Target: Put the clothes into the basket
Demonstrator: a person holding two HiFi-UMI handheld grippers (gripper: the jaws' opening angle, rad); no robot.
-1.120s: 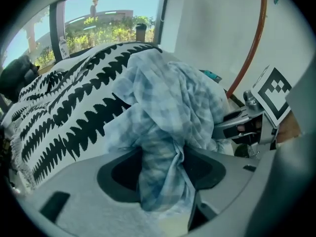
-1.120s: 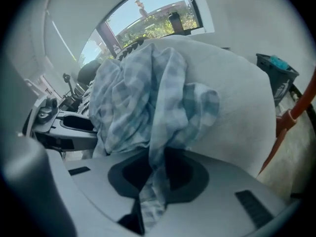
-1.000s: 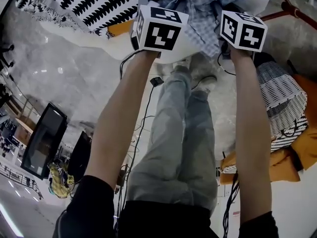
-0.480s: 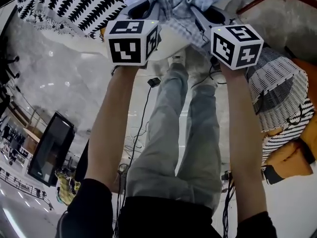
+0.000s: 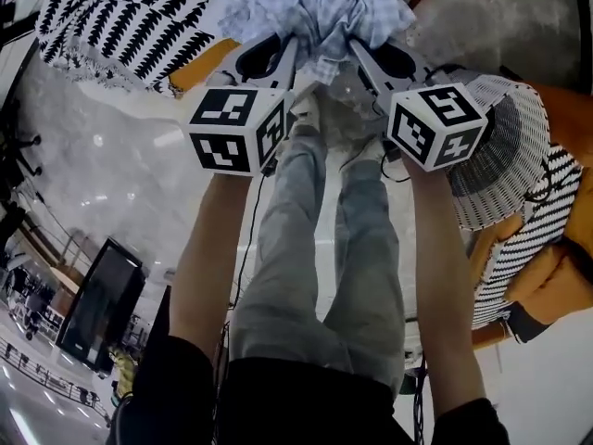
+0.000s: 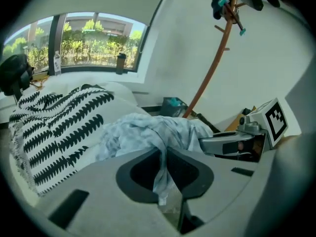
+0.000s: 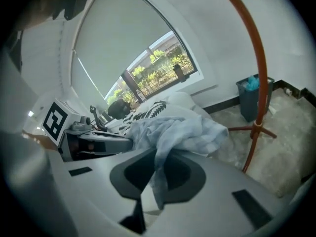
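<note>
With my left gripper (image 5: 290, 48) and right gripper (image 5: 359, 50) just closed on thin folds, the shirt (image 5: 313, 6) may slip free before the basket (image 5: 501, 182)

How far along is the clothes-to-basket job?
Done: the left gripper and right gripper have just closed their fingers on the pale blue checked garment. In hand: it hangs between them near the leaf-print blanket. Left: carrying it to the striped basket and releasing.

the basket (image 5: 505, 160) is seen open-mouthed and unblocked just beside the right gripper (image 5: 357, 49); the left side is closed by the patterned blanket (image 5: 120, 17), and a curved stand pole (image 7: 259, 78) is set beyond the shirt (image 7: 173, 127).
</note>
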